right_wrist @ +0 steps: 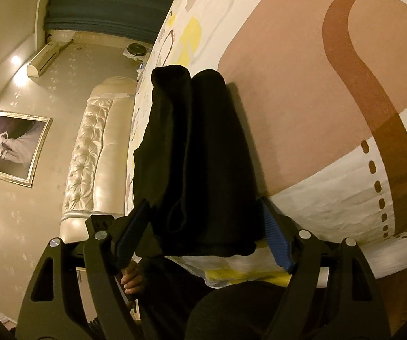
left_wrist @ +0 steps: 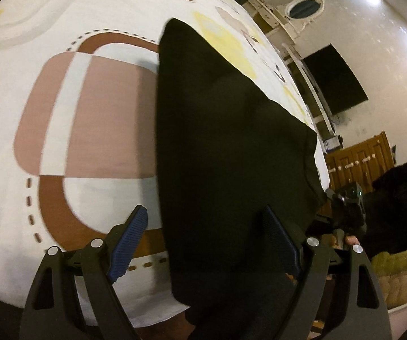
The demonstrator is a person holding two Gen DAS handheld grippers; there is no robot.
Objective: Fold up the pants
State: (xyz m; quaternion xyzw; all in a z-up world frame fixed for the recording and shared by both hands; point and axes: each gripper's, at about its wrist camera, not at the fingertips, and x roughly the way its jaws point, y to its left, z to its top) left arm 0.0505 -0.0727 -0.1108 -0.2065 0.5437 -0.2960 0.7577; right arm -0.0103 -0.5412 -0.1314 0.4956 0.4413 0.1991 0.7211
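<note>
Black pants (left_wrist: 231,147) lie between both wide-open tools, left tool (left_wrist: 203,243) and right tool (right_wrist: 203,235), neither clamping.

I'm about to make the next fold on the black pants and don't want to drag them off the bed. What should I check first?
1. Left tool open: ok, its fingers stand wide apart.
2. Right tool open: ok, fingers wide, one either side of the pants.
3. Either tool pressing on the black pants: cannot tell; the cloth lies between the pads but the contact is unclear.
4. Pants lying on the patterned bedspread: ok.
5. Pants already doubled lengthwise: ok, two leg ends lie side by side.
6. Near end on the bed: not ok, it hangs over the edge.
</note>
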